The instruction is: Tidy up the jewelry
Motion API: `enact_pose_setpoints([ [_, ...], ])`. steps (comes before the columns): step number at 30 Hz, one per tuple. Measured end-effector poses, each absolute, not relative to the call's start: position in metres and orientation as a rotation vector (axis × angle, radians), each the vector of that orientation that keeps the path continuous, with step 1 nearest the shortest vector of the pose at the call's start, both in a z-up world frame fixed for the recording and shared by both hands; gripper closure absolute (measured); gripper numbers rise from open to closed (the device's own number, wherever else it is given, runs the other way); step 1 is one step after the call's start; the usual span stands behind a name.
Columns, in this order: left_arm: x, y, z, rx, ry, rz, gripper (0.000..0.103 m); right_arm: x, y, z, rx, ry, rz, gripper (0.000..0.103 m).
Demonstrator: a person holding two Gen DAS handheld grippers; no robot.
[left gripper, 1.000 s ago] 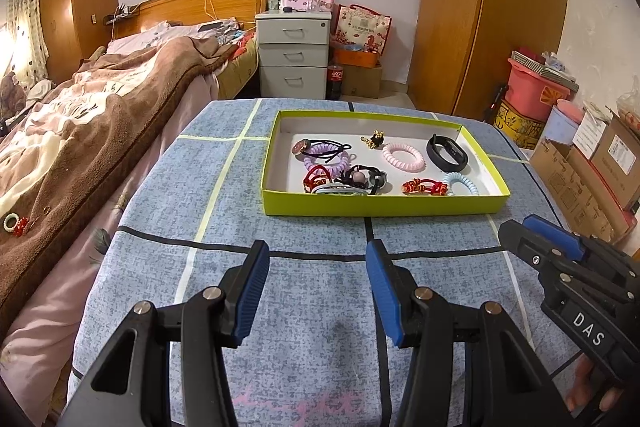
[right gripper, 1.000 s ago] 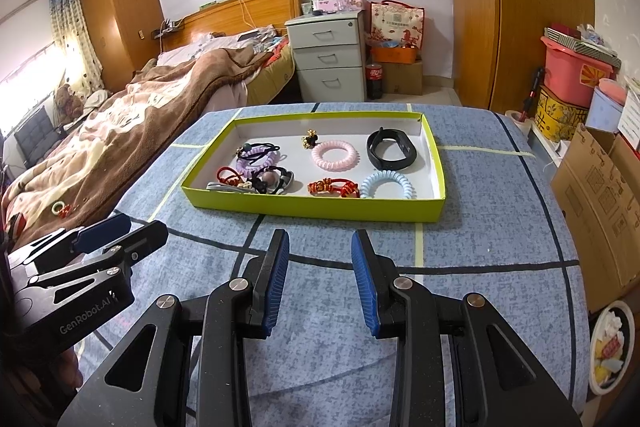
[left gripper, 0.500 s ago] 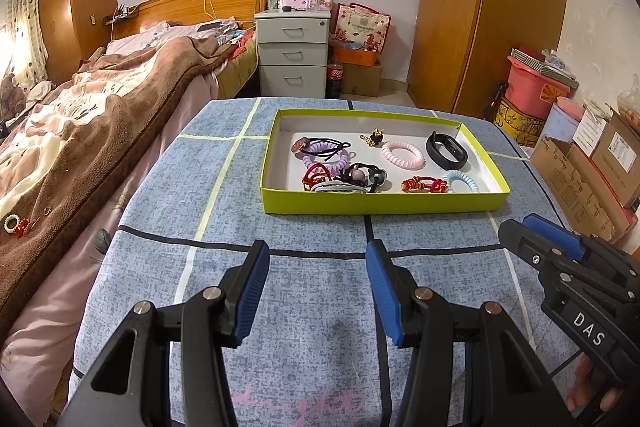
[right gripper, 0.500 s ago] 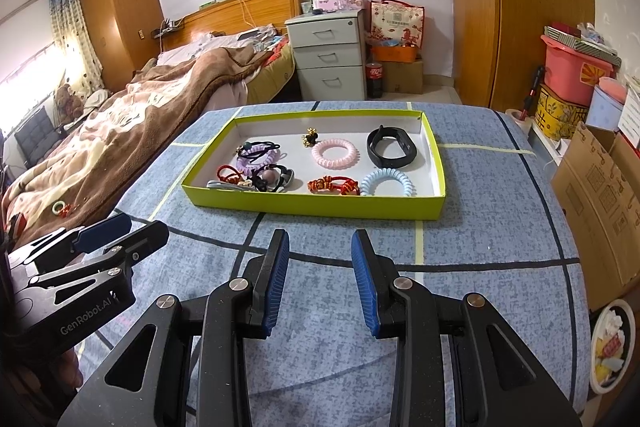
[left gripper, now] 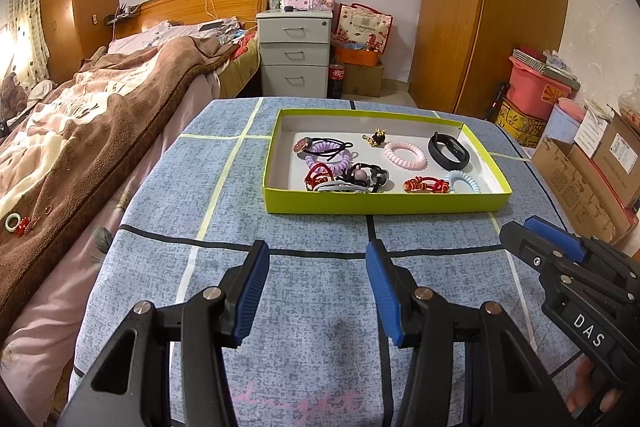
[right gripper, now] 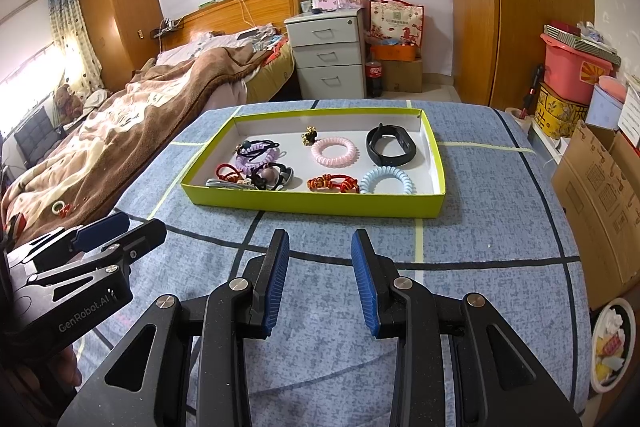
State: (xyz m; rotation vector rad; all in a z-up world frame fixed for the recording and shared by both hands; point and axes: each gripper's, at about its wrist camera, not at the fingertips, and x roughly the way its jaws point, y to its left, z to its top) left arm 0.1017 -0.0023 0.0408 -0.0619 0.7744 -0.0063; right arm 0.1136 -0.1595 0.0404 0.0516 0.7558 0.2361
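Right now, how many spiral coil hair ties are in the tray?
3: a purple coil at left under black cords, a pink coil mid-back, a blue coil front right. The left pile may hide more.

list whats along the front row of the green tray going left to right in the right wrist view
grey hair tie → black clip with a pink bead → red knotted tie → light blue coil tie, all lying inside the green tray

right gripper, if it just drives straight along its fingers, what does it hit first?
Probably the blue tablecloth short of the green tray. The right gripper is open and empty, angled down at bare cloth. Depth is unclear; a shallower line would meet the tray's near wall.
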Motion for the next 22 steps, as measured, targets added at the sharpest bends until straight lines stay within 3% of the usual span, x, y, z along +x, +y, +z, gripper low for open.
enact_pose_setpoints([
  [22,0.1,-0.0023,0.0386,-0.071,0.775,-0.021,0.051,0.1112,-0.1596,0.0402,0.053,0.759,0.236,0.07],
])
